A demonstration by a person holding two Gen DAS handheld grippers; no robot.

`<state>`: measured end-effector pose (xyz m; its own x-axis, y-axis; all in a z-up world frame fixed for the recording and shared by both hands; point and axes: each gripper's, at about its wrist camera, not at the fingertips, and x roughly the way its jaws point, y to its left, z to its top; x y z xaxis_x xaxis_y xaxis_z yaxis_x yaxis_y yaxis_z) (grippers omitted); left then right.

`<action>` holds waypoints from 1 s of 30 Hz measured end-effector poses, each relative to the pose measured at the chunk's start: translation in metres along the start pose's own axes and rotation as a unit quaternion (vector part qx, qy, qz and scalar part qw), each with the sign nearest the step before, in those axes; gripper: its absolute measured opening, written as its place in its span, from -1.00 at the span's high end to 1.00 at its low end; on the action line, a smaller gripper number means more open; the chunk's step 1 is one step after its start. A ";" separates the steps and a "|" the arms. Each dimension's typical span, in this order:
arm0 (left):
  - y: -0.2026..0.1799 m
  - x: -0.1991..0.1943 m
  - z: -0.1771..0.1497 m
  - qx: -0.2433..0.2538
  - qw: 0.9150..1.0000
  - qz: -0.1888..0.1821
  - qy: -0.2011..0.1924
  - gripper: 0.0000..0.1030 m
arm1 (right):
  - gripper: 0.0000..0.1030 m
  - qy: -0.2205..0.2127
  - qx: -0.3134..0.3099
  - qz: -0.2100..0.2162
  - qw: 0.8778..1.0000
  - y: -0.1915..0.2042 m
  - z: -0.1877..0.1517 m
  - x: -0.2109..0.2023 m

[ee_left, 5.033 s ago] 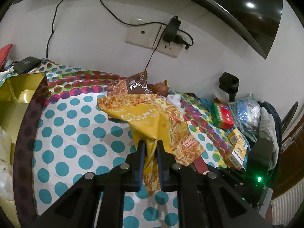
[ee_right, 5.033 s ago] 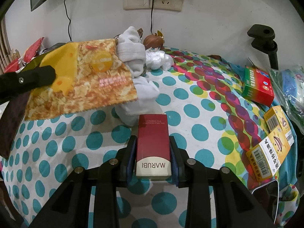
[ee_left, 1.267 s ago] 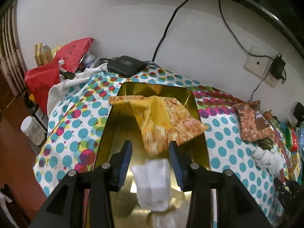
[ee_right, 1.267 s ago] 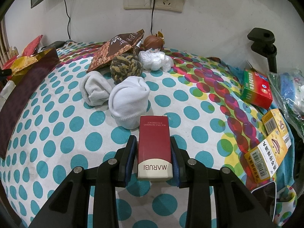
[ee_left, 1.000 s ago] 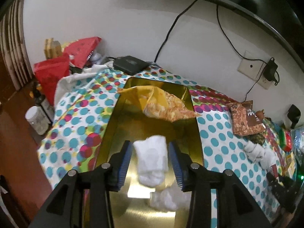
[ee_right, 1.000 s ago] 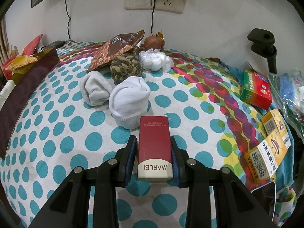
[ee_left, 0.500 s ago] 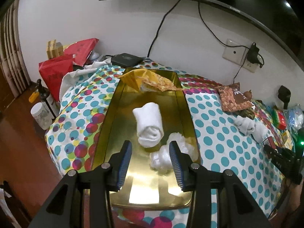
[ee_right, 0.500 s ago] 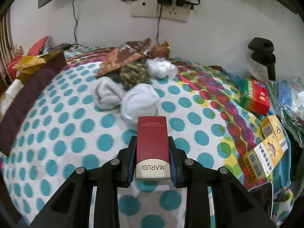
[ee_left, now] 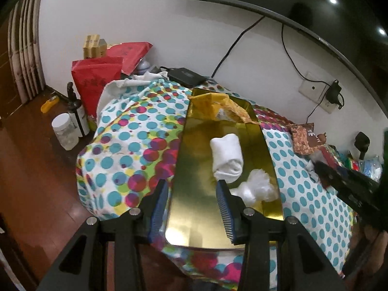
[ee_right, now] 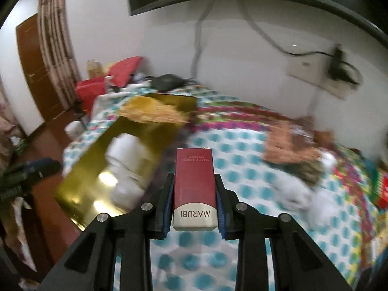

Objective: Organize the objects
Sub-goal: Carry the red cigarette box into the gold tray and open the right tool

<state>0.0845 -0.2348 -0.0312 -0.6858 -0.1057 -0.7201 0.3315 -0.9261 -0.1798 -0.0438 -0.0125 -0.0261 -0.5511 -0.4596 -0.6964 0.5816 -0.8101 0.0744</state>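
Note:
A gold tray [ee_left: 194,169] lies on the dotted tablecloth. In it are a yellow snack bag [ee_left: 225,109] at the far end, a rolled white sock [ee_left: 226,157] and a white crumpled wad [ee_left: 257,189]. My left gripper [ee_left: 194,189] is open and empty, held above the tray's near end. My right gripper [ee_right: 194,189] is shut on a red MARUBI box [ee_right: 194,181], held above the cloth right of the tray [ee_right: 97,174]. It also shows at the right of the left wrist view [ee_left: 349,181].
A brown snack bag [ee_left: 303,138] and white socks [ee_right: 303,191] lie on the cloth to the right. Red bags [ee_left: 97,77], a black device [ee_left: 186,75], a white jar [ee_left: 64,131] and a dark bottle [ee_left: 77,111] are at the table's left. Wall cables hang behind.
My left gripper has pulled back and up from the tray, leaving the snack bag in it. My right gripper has swung left toward the tray with the red box; its view is blurred.

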 end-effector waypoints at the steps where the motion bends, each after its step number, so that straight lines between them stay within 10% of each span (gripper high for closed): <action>1: 0.003 -0.003 0.000 0.003 1.000 0.001 -0.003 0.19 | 0.46 0.008 -0.010 0.009 1.000 0.013 0.006 0.009; 17: 0.024 -0.007 -0.001 -0.010 1.000 -0.001 0.001 0.07 | 0.46 0.083 -0.037 -0.002 0.996 0.079 0.035 0.111; 30: 0.006 0.001 0.000 0.003 1.000 -0.002 0.013 0.07 | 0.23 0.066 -0.046 0.031 0.996 0.076 0.029 0.092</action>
<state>0.0858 -0.2404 -0.0336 -0.6695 -0.0928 -0.7370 0.3256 -0.9284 -0.1789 -0.0678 -0.1266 -0.0632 -0.4333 -0.4509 -0.7804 0.6673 -0.7425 0.0585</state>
